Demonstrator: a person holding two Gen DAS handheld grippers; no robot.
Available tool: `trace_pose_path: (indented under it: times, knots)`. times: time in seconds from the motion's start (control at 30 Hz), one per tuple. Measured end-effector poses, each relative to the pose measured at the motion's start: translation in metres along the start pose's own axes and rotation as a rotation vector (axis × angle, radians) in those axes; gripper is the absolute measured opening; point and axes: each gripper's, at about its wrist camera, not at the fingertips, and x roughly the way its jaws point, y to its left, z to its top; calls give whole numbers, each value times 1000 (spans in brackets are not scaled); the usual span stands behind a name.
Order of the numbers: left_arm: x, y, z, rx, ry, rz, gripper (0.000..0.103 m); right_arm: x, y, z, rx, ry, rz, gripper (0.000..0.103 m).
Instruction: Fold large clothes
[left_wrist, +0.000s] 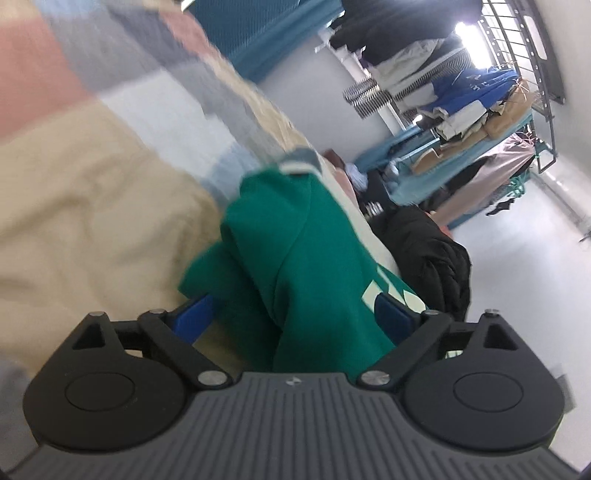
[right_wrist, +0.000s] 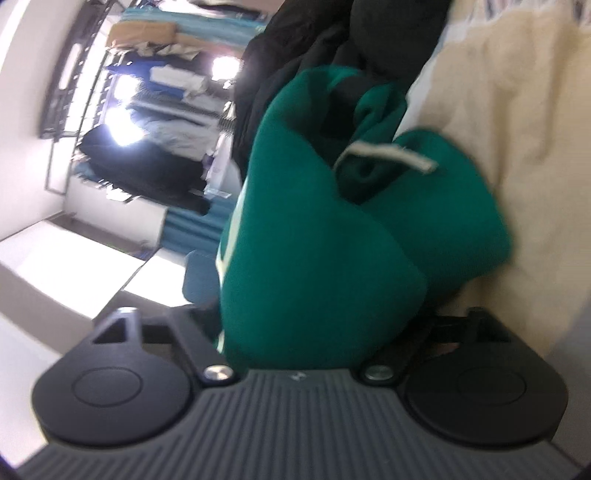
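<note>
A green sweatshirt (left_wrist: 295, 240) with pale lettering lies bunched on a beige bedcover (left_wrist: 92, 206). My left gripper (left_wrist: 293, 314) stands open, its blue pads (left_wrist: 194, 317) spread wide. The cloth runs loosely between them. In the right wrist view the same green sweatshirt (right_wrist: 314, 240) fills the middle, with a white drawstring (right_wrist: 388, 153) across its folds. It drapes over my right gripper (right_wrist: 317, 325) and hides the fingertips. The linkages there are spread wide, so that gripper is open too. Both views are blurred.
A black jacket (left_wrist: 424, 251) lies heaped beside the sweatshirt at the bed's edge, and shows again as the black jacket (right_wrist: 314, 44). Beyond it stand bunk racks piled with clothes (left_wrist: 461, 110). A pale floor (left_wrist: 517, 277) lies past the bed. The beige bedcover (right_wrist: 509, 110) stretches to the right.
</note>
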Motion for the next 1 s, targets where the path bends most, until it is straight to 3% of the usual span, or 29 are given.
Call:
trace_pose_path:
  times: [0.3,0.43,0.6,0.77,1.0]
  knots:
    - [-89,-46,20,207,-76,101,96,-68,35,10,-103,-43,-72,86]
    - [-126,-87,26,345,-95,115,97,-96,78,17,-225,-88,-56,85]
    - [-176,-140,28,478,-121,82,97,-136,151,13,-433,-168,11,85]
    - [-230,-187,21,591,-171,50,97,-171,214,-11,-587,-196,71,85]
    - [-304,-222,-5,682,-273,14,97,-226,259,-63,-762,-259,136,85]
